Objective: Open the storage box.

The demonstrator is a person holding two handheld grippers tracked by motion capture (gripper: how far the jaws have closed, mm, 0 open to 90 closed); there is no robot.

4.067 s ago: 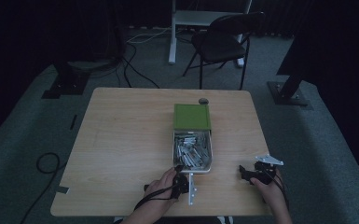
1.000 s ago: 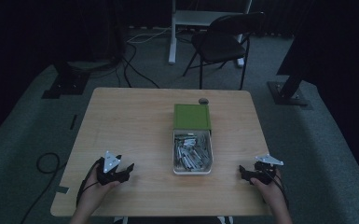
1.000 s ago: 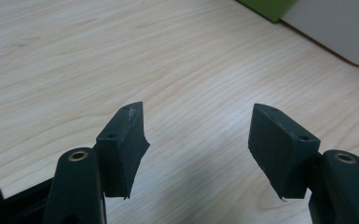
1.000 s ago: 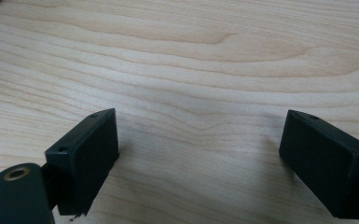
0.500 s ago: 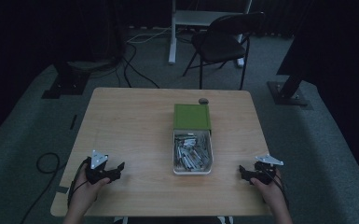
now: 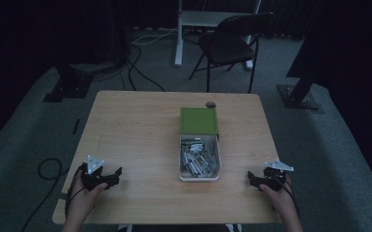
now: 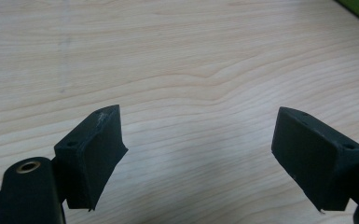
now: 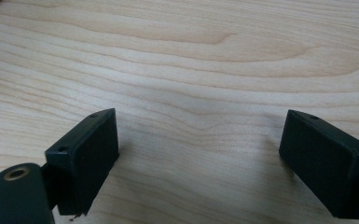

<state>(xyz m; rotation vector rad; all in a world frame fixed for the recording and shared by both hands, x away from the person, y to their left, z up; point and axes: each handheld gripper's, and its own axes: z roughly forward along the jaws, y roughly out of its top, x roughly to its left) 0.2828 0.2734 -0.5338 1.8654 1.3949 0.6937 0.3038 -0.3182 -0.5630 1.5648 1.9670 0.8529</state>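
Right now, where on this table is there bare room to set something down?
Bare wood lies left of the white tray up to the left gripper, and between the tray and the right gripper. The middle is crowded: green lid, small dark object.

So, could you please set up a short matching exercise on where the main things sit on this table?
Things:
1 green lid
2 white tray of metal pieces
3 left tool
4 right tool

Places or states:
A open, near left corner
B table middle, far end of the tray
C open, near right corner
D nearer the person than the lid

Pairs: 1-B, 2-D, 3-A, 4-C
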